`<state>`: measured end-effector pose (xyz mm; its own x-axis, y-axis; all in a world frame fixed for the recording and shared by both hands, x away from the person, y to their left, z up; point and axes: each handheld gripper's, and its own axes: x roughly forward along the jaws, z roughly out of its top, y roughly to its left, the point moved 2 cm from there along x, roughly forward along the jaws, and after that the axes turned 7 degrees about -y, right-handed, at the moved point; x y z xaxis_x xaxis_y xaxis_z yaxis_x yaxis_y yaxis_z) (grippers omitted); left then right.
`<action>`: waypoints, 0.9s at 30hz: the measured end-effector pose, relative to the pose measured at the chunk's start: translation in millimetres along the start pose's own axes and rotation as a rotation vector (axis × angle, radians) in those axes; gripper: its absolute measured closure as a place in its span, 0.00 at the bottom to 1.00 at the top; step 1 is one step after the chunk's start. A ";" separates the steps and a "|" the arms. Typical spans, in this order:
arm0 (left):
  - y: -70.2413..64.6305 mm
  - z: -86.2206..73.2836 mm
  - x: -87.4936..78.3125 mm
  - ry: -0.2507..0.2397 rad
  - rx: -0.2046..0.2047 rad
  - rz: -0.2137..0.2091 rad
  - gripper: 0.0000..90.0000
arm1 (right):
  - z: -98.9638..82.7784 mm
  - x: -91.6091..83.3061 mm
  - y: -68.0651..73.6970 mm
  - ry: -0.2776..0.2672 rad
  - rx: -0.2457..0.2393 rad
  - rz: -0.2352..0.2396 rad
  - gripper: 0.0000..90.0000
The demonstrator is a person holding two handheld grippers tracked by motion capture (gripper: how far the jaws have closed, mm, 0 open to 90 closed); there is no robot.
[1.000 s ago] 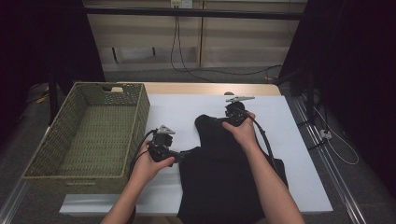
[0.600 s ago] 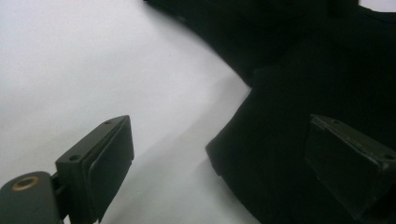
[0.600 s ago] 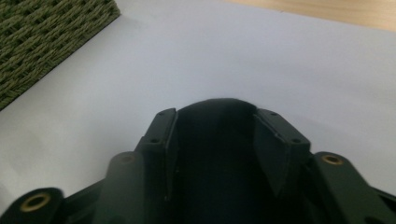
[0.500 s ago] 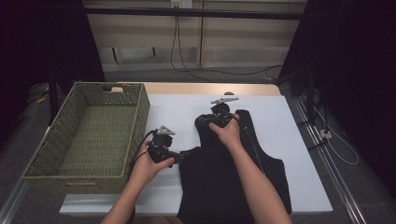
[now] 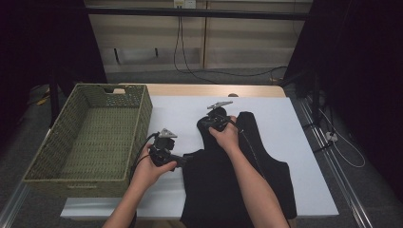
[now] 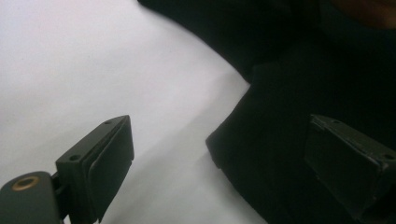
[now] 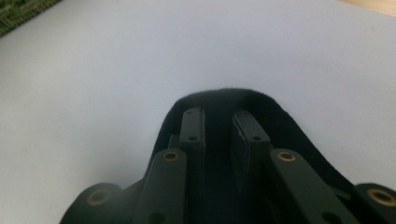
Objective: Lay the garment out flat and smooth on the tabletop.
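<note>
On the white table sheet (image 5: pixel 294 156), a black sleeveless fabric vest (image 5: pixel 228 185) is laid flat, its hem toward the person's side and its two shoulder straps pointing away. The right gripper (image 5: pixel 210 124) is set on the left shoulder strap (image 7: pixel 219 100) near its rounded end; in the right gripper view the jaws are seen drawn narrow with a fold of the black cloth between them, having just been closing, and the fingers (image 7: pixel 192 126) are pressed against the fabric. The left gripper (image 5: pixel 178 161) is held just beside the vest's left edge, below the armhole; in the left gripper view its jaws stand wide, one finger (image 6: pixel 109 163) over the bare white sheet and the other over the dark cloth, with the vest's corner lying between them but not gripped. A woven green rectangular basket (image 5: pixel 138 111) with cut-out handles is placed at the left of the table, touching the sheet's left margin, well apart from the vest. Both forearms are seen entering from the bottom edge of the high view.
</note>
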<state>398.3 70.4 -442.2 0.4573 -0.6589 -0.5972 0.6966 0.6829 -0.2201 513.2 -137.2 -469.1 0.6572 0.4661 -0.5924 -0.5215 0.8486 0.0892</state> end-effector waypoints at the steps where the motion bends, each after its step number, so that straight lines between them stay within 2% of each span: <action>1: 0.2 -0.1 0.1 0.002 -0.001 0.000 0.10 | 1.1 0.2 -0.6 -0.009 0.009 0.005 0.83; 4: 0.2 0.1 0.2 0.006 -0.003 -0.005 0.10 | 5.2 1.7 -2.2 -0.017 0.022 0.004 0.81; 5: -0.1 0.2 0.4 0.005 0.000 -0.004 0.10 | 6.5 2.5 -2.3 -0.020 0.031 0.008 0.84; 6: -0.1 0.3 0.5 0.005 0.001 -0.006 0.10 | 7.6 3.1 -2.3 -0.021 0.027 0.010 0.93; 9: 0.5 0.6 -0.4 0.002 -0.002 -0.007 0.10 | 8.9 5.9 -0.2 -0.001 0.014 0.031 0.99; 11: 1.5 0.4 -0.7 -0.002 -0.001 -0.002 0.10 | 9.6 6.2 0.1 0.004 0.009 0.047 1.00; 13: 2.6 0.3 -1.1 0.003 -0.002 0.000 0.10 | 10.5 4.4 -1.3 0.004 0.009 0.043 1.00; 19: 1.1 -0.5 1.1 -0.001 -0.003 0.003 0.10 | 20.5 -7.2 -12.2 -0.046 0.064 0.052 1.00; 21: 0.0 -0.4 1.9 -0.002 -0.001 0.012 0.10 | 23.2 -9.8 -16.7 -0.046 0.061 0.044 1.00; 22: -0.1 -0.1 1.8 0.001 0.001 0.001 0.10 | 24.6 -10.7 -19.1 -0.052 0.062 0.039 1.00; 24: -0.8 0.3 1.8 0.003 0.004 -0.003 0.10 | 27.4 -11.8 -24.3 -0.076 0.090 0.043 1.00; 27: -2.1 0.2 2.3 0.005 0.007 -0.008 0.10 | 31.7 -11.6 -30.5 -0.095 0.100 0.022 1.00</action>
<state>398.0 67.3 -443.0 0.4492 -0.6626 -0.5993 0.7038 0.6756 -0.2194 538.8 -160.6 -439.6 0.6971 0.5025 -0.5115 -0.4826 0.8564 0.1836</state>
